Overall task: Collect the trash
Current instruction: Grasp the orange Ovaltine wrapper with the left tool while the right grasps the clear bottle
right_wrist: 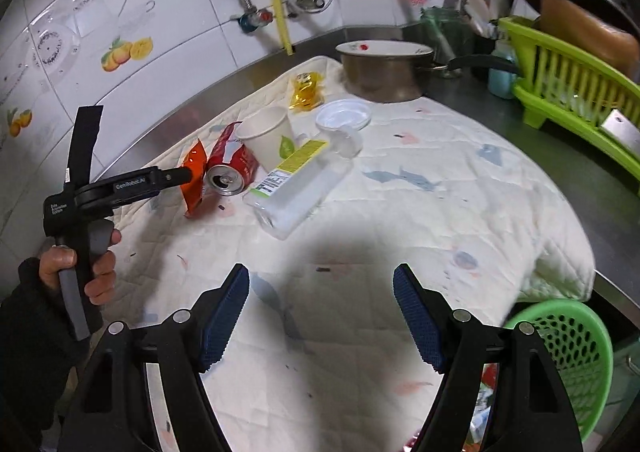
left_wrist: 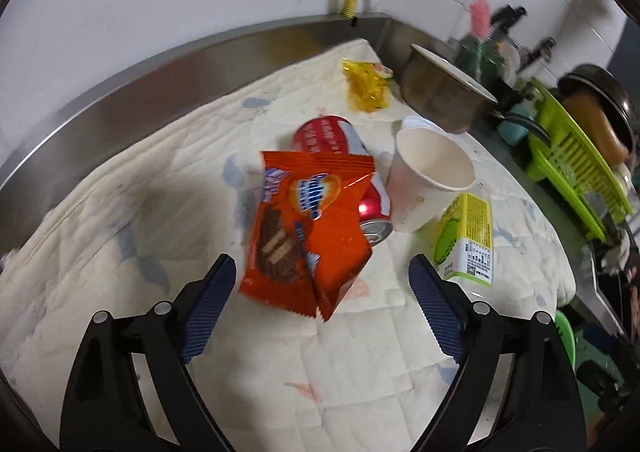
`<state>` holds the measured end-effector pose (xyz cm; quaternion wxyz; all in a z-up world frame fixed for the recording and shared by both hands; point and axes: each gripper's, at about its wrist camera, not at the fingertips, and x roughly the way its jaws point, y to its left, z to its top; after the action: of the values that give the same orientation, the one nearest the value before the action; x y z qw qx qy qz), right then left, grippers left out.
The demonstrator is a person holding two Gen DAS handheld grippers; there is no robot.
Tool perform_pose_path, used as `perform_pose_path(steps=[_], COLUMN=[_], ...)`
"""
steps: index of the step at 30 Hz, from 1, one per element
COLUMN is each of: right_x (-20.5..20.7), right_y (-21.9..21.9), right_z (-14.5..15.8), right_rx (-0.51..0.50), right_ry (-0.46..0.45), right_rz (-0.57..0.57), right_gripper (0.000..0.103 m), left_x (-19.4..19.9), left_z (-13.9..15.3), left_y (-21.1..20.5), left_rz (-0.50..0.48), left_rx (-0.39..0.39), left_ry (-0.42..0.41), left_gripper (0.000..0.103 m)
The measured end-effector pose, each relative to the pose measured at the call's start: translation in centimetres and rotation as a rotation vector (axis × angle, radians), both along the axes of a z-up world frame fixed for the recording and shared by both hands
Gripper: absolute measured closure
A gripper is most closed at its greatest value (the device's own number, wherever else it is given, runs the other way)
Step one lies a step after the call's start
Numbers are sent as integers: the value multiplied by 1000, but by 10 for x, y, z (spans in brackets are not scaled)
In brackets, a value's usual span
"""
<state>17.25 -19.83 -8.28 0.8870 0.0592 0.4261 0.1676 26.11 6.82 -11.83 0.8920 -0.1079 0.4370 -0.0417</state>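
An orange snack wrapper (left_wrist: 308, 228) lies on the white quilted cloth (left_wrist: 120, 220), leaning on a red soda can (left_wrist: 340, 140) on its side. A white paper cup (left_wrist: 428, 176) and a clear plastic bottle with a yellow-green label (left_wrist: 468, 240) lie to the right. A yellow wrapper (left_wrist: 368, 84) lies farther back. My left gripper (left_wrist: 322, 276) is open just in front of the orange wrapper (right_wrist: 194, 172). My right gripper (right_wrist: 322, 284) is open and empty above bare cloth, short of the bottle (right_wrist: 296, 184), can (right_wrist: 230, 168) and cup (right_wrist: 268, 136).
A metal pot (right_wrist: 384, 68) stands at the back of the steel counter. A green dish rack (right_wrist: 576, 92) is on the right. A green perforated basket (right_wrist: 576, 356) sits low at the right edge. A clear lid (right_wrist: 344, 114) lies near the pot. Tiled wall behind.
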Motion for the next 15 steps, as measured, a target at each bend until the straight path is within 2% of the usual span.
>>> perform_pose_path(steps=[4,12,15], right_x=[16,42,53], right_y=[13,31,35], right_z=[-4,-7,-10], right_rx=[6,2,14], right_ry=[18,30,48], right_rz=[6,23,23], right_gripper=[31,31,31], left_x=[13,29,32], left_z=[-12,-32,-33], left_y=[-1,12,11], left_rz=[-26,-16,-23], left_rx=[24,-32,-22], left_ry=[26,72,64], left_gripper=[16,16,16])
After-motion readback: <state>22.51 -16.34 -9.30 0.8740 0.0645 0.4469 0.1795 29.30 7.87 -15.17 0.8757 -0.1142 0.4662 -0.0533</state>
